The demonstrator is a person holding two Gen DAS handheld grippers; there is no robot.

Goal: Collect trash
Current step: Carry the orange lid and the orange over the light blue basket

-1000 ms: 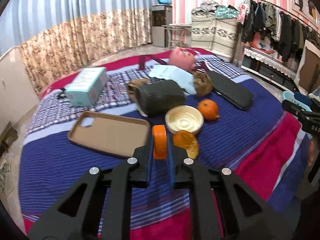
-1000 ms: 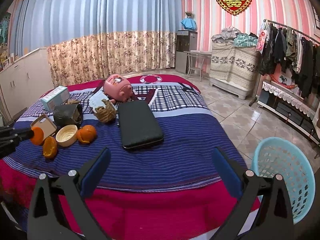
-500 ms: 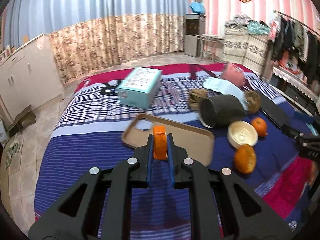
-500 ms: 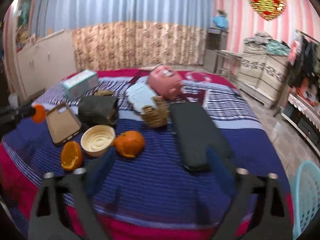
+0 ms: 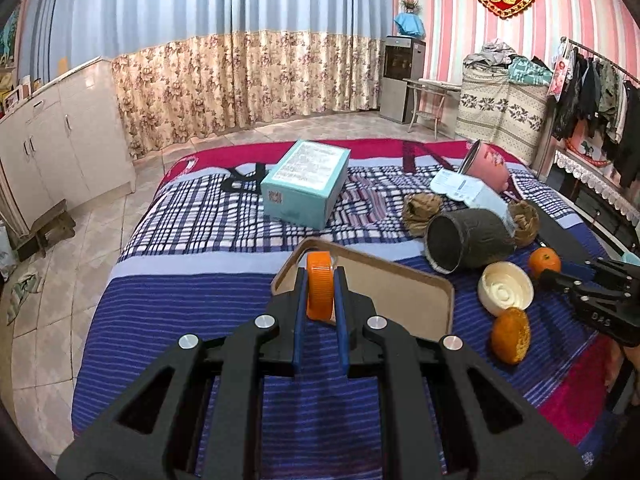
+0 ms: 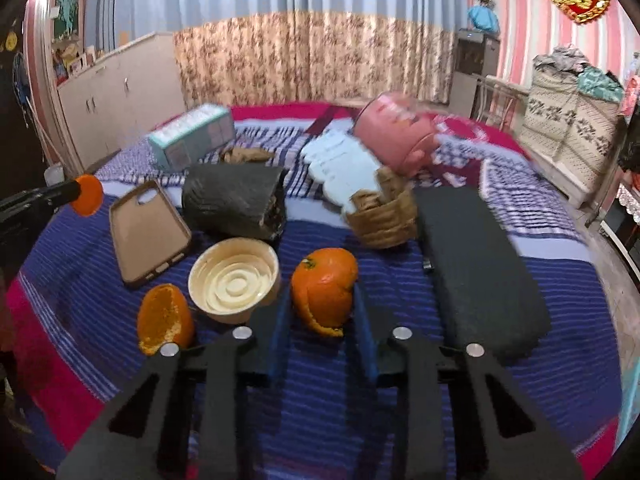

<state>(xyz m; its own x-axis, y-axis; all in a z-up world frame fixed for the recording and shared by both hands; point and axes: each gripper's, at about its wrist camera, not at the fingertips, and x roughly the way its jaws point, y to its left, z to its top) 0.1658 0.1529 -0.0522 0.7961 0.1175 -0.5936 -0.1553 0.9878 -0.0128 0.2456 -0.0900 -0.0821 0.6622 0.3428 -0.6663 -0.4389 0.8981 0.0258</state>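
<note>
Over bed (image 5: 224, 304): left tool (image 5: 320, 280) pinches orange cap (image 5: 319, 286) for disposal; right tool (image 6: 320, 312) agape, straddling peel (image 6: 324, 290), ready to grab.

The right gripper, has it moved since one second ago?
Yes. The right gripper has come forward toward the bed, and its open fingers now stand either side of the orange peel.

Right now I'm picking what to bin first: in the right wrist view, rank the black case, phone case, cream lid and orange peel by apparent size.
1. black case
2. phone case
3. cream lid and orange peel: too alike, and the peel sits nearer the camera.
</note>
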